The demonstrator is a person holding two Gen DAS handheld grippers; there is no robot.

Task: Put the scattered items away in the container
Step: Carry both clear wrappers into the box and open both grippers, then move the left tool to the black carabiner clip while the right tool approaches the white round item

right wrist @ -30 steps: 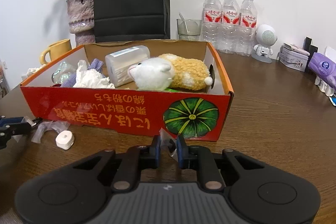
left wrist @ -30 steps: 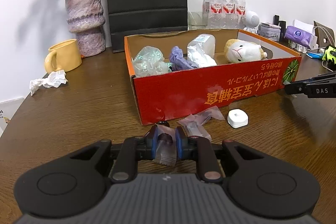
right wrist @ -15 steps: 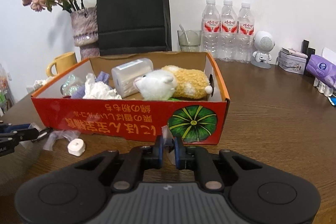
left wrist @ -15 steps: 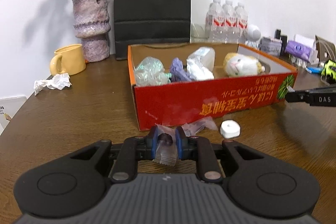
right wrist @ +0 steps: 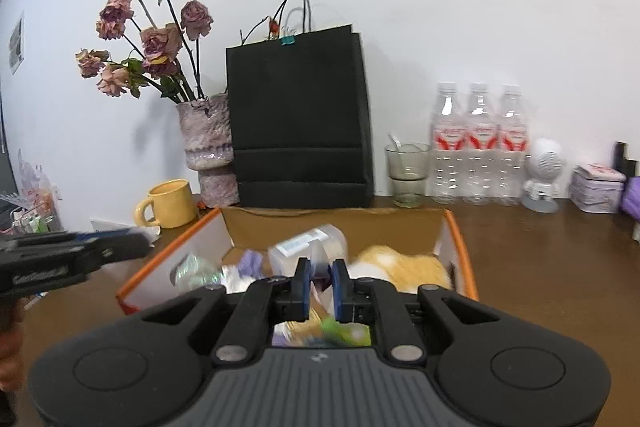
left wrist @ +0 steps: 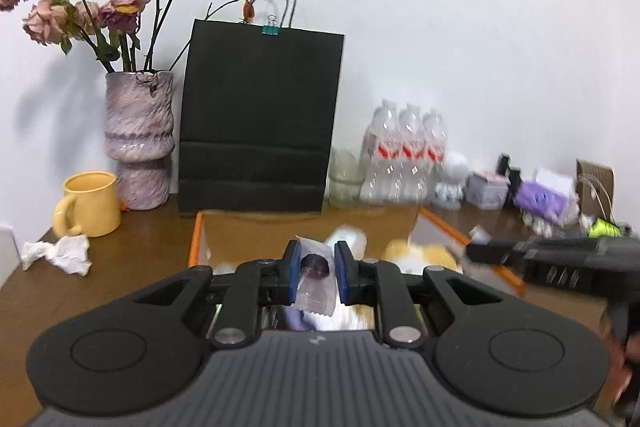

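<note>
Two grippers hang over the box [left wrist: 472, 243]. We see the left gripper [left wrist: 316, 273] pinching a clear packet [left wrist: 316, 279], long side vertical; the right gripper [right wrist: 320, 285] nips a thin clear wrapper [right wrist: 320, 269]. Both loads sit directly above the open box.

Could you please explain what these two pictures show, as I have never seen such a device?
There is no robot here: a person holds a pair of tongs in each hand, and each carries a wide-angle camera looking along its fingers. One picture is from the left tongs, the other from the right tongs; each also glimpses the other from the side. Both hang over an orange-rimmed box on a brown table. The left tongs grip a clear packet; the right tongs are shut on a thin clear wrapper, too blurred to name. Behind stand a black bag, a vase, a yellow mug and bottles.
</note>
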